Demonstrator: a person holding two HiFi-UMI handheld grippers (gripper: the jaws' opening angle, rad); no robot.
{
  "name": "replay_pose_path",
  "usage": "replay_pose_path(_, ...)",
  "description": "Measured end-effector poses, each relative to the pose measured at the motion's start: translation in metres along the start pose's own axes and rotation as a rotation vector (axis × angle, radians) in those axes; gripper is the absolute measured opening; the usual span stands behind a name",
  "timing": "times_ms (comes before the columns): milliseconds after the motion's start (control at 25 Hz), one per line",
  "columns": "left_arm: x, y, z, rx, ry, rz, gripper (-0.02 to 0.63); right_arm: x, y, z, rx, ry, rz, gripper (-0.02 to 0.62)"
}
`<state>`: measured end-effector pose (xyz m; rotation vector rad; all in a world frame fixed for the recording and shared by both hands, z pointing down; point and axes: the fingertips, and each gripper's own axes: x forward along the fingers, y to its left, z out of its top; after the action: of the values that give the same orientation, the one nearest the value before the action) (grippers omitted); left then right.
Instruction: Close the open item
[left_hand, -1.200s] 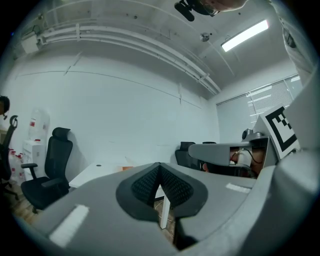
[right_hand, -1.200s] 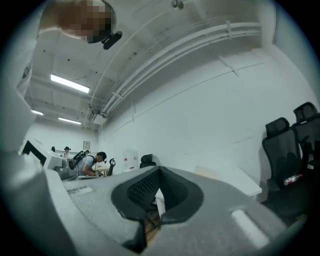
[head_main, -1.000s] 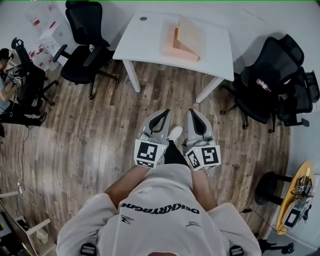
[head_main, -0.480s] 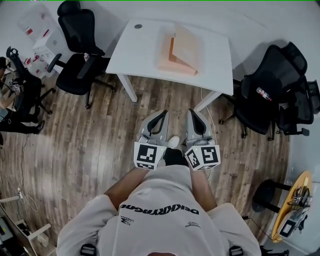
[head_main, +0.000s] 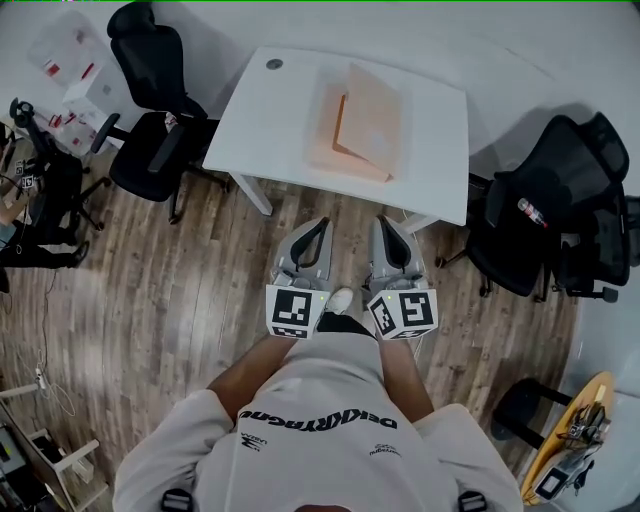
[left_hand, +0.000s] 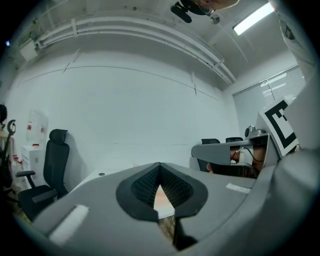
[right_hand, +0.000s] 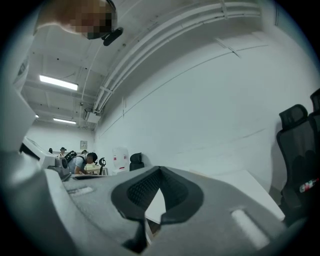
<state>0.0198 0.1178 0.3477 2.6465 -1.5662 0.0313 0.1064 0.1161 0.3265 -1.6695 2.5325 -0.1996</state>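
Observation:
A peach-coloured flat box (head_main: 355, 135) lies on the white table (head_main: 270, 120), its lid raised at an angle. Both grippers hang over the wooden floor, short of the table's near edge, and point at it. My left gripper (head_main: 319, 223) is shut with nothing in it. My right gripper (head_main: 384, 221) is shut and empty as well. In the left gripper view the jaws (left_hand: 159, 168) meet at the tips, and a peach sliver of the box (left_hand: 161, 198) shows in the gap below them. The right gripper view shows shut jaws (right_hand: 160, 170) with the white tabletop (right_hand: 156, 207) behind.
Black office chairs stand left (head_main: 155, 130) and right (head_main: 545, 200) of the table. A cable (head_main: 428, 232) trails on the floor by the table's right leg. White boxes (head_main: 75, 60) sit at far left. A round yellow stand (head_main: 570, 440) is at bottom right.
The person has walked toward the table, which now sits lower and nearer in the head view. Both grippers stay shut, side by side.

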Motion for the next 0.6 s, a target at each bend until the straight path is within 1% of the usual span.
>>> replay_pose_path(400,0.064,0.009,-0.001,-0.007,0.011,0.039,0.005,0.045,-0.05,0.0,0.031,0.016,0.016,0.0)
replay_pose_path(600,0.078,0.012,-0.004,-0.006,0.018,0.053,0.005,0.06,-0.06,-0.006,0.042,0.032,0.025,0.0)
